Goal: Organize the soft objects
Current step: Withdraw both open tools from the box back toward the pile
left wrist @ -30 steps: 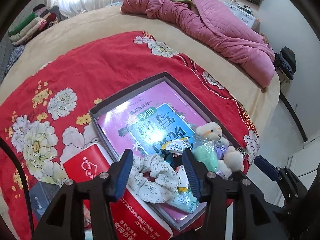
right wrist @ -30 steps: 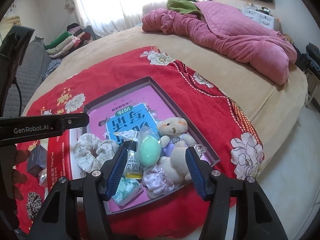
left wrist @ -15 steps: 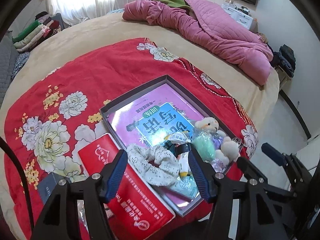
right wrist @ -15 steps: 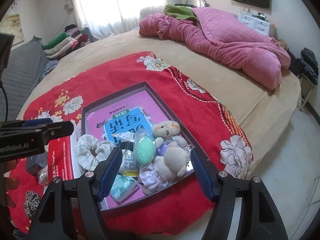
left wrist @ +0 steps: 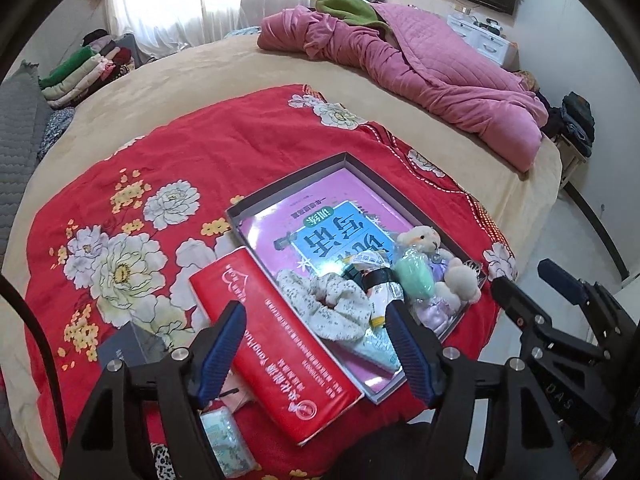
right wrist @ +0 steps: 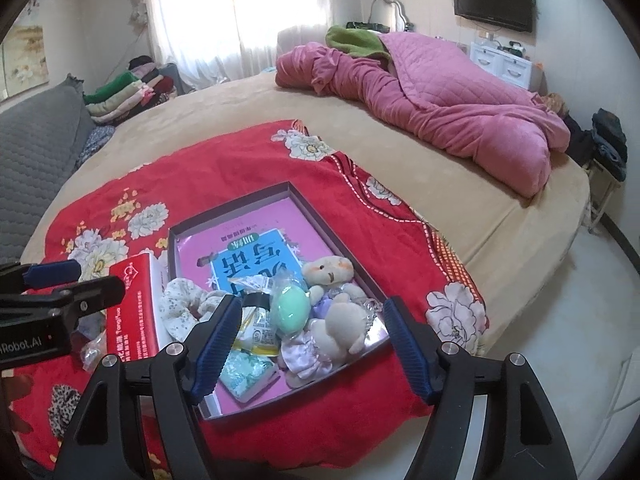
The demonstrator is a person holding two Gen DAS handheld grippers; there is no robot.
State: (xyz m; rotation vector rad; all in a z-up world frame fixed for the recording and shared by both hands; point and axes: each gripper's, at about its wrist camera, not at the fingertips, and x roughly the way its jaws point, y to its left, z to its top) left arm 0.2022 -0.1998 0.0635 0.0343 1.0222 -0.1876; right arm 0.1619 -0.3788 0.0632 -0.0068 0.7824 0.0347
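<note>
Left gripper point(left wrist: 316, 344) and right gripper point(right wrist: 310, 342) hover, jaws apart, empty; scrunchie point(left wrist: 336, 306), plush bear point(right wrist: 340, 312) lie in tray point(right wrist: 320, 220).

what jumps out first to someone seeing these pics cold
The bright red flowered blanket spread over the tan bed grabs the eye first, with a shallow tray on its near edge holding a pink book and a heap of soft toys, among them a small teddy bear. Farther back, a rumpled pink quilt lies along the bed.
</note>
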